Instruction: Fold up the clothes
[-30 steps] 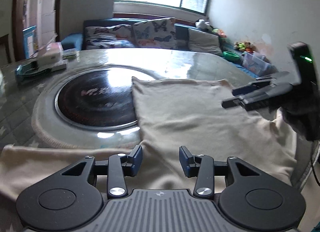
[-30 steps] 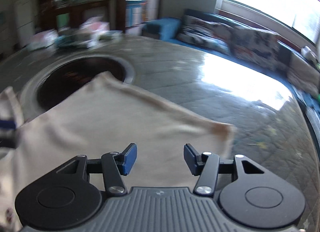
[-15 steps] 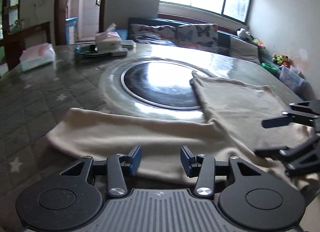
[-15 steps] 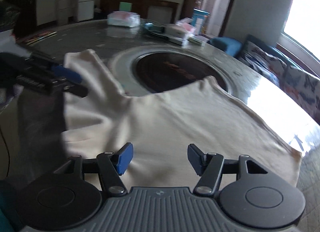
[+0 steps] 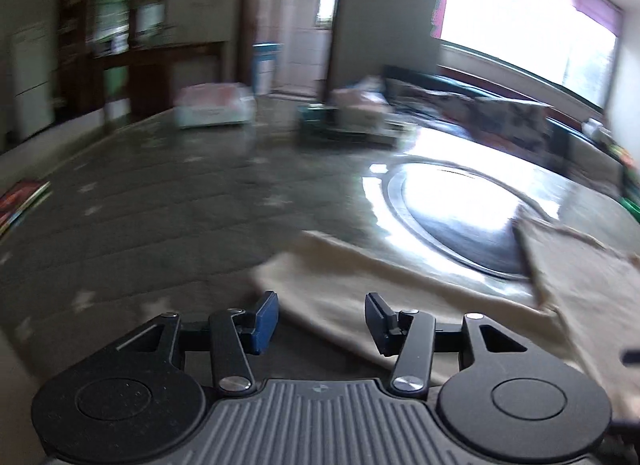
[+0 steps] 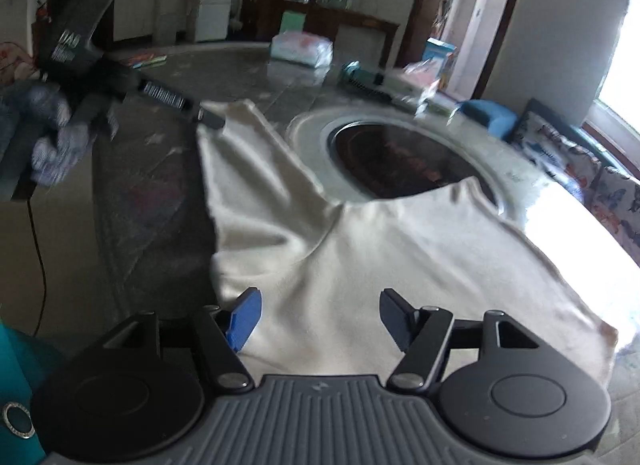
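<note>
Fingers (image 5: 266, 321) of the left gripper (image 5: 322, 321) spread wide neared the cream garment's sleeve (image 5: 360, 285); right gripper (image 6: 320, 319) likewise unclasped. Next, seemingly, pinching the sleeve.

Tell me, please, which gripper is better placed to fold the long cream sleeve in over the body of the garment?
Probably the left gripper: its open fingers sit at the sleeve end of the cream knit garment, on the grey quilted table. The right gripper hovers open over the body.
</note>
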`<state>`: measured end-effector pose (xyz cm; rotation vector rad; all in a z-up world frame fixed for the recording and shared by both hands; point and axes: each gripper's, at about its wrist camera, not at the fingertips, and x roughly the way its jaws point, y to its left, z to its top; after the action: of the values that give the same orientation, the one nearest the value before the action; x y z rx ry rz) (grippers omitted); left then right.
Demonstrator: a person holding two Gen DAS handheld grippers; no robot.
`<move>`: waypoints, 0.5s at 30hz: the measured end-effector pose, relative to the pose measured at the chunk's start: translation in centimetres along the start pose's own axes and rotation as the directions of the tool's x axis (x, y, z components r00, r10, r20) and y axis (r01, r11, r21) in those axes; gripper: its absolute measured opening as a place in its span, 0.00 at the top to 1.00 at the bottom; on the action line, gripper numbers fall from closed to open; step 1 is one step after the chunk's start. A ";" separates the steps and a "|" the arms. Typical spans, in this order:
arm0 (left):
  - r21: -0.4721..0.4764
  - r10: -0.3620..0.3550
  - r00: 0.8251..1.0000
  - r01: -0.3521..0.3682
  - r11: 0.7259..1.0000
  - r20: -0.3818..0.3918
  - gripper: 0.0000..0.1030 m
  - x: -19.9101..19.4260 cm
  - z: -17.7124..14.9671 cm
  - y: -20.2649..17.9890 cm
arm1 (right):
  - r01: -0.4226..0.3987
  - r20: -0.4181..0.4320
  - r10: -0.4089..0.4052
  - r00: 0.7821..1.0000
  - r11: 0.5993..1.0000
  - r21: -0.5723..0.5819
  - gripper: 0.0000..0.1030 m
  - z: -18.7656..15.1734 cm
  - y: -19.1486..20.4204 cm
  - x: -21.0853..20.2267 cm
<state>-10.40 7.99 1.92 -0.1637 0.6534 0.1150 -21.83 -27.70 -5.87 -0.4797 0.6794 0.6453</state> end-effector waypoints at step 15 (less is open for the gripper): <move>-0.093 0.004 1.000 -0.005 0.996 -0.011 0.94 2.2 1.7 1.5 | -0.022 0.015 0.021 1.000 1.000 0.018 0.35 -0.2 0.4 -0.3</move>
<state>-7.90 9.87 1.80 -0.2531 0.6595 0.1489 -22.43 -27.64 -5.86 -0.4507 0.6765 0.6619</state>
